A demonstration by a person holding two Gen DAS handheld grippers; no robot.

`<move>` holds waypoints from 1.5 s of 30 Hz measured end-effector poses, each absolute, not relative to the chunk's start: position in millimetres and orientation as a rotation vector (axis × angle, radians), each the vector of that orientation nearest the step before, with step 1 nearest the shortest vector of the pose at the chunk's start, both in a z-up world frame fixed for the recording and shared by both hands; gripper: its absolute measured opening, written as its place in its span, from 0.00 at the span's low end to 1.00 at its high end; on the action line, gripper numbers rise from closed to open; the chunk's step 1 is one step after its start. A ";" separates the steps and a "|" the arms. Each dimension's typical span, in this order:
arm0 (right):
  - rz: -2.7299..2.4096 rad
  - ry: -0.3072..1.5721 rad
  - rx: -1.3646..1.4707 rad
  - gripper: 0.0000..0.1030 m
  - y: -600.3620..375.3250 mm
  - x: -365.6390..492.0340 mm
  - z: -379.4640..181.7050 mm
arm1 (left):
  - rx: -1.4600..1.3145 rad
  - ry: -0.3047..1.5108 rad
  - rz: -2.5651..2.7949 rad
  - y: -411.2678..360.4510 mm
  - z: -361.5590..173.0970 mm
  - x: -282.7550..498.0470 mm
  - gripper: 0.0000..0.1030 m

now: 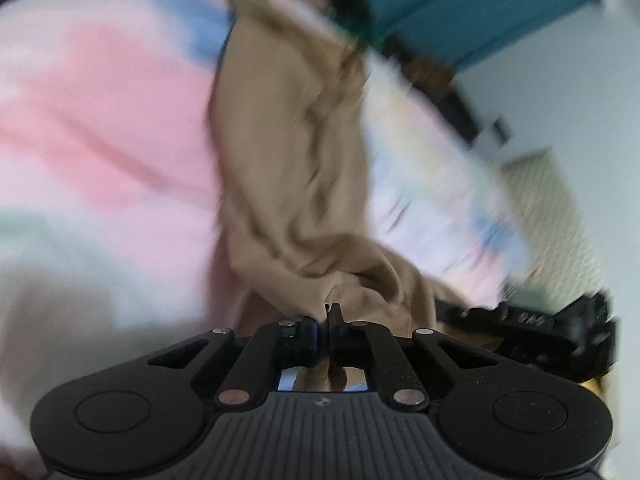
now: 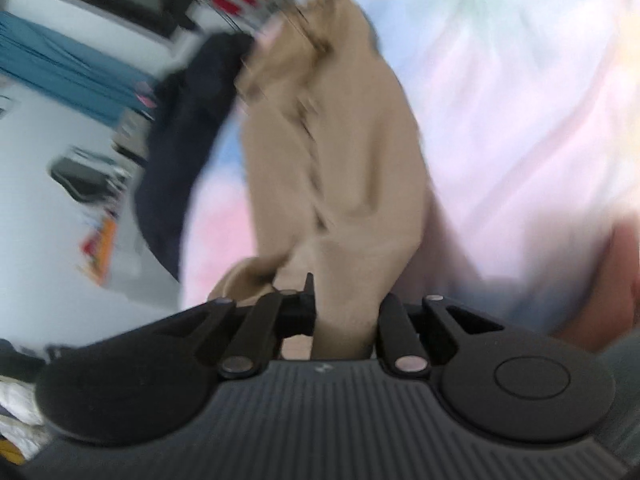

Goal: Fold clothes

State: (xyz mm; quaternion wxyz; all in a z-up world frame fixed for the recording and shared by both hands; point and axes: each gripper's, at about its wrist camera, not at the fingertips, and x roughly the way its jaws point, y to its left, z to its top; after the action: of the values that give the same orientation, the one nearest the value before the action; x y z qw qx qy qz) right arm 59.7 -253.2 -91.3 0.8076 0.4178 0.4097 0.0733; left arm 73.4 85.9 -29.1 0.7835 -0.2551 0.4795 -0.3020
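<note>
A tan garment [image 1: 296, 152] hangs stretched away from my left gripper [image 1: 326, 314], which is shut on a bunched edge of it. In the right wrist view the same tan garment [image 2: 340, 168] runs from my right gripper [image 2: 344, 312], whose jaws are closed on a thick fold of the cloth. The right finger is hidden behind the cloth. The other gripper shows at the lower right of the left wrist view [image 1: 540, 332], close beside my left one. Both views are motion-blurred.
A pastel pink, blue and white bedspread [image 1: 100, 120] lies under the garment, also in the right wrist view [image 2: 520, 100]. A dark navy garment [image 2: 180, 152] lies at the bed's edge. A teal curtain [image 1: 460, 8] and pale floor [image 2: 40, 220] lie beyond.
</note>
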 end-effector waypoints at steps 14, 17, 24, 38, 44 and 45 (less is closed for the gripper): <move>0.239 0.712 0.894 0.11 -258.9 -18.2 -7.1 | -0.605 0.874 -0.680 100.7 49.9 -19.6 0.04; 0.250 0.766 0.872 0.11 -254.8 -45.5 -9.5 | -0.611 0.896 -0.670 107.7 51.3 -57.0 0.04; 0.244 0.796 0.891 0.11 -255.1 -49.0 -13.2 | -0.636 0.918 -0.614 106.2 50.4 -68.2 0.04; 0.151 0.708 0.845 0.11 -261.4 145.1 -49.8 | -0.409 0.785 -0.441 46.6 53.4 136.7 0.05; 0.148 0.674 0.726 0.11 -257.4 225.6 -94.6 | -0.277 0.742 -0.384 25.1 3.0 213.2 0.05; 0.146 0.675 0.690 0.11 -254.6 232.2 -103.1 | -0.256 0.740 -0.380 22.5 -7.9 223.5 0.05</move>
State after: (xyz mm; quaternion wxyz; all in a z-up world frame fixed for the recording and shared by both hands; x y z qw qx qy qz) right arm 232.2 -254.6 -103.1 0.8833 0.3313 0.3241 0.0700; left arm 223.5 22.5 -7.9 0.9067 -0.1241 0.3585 -0.1843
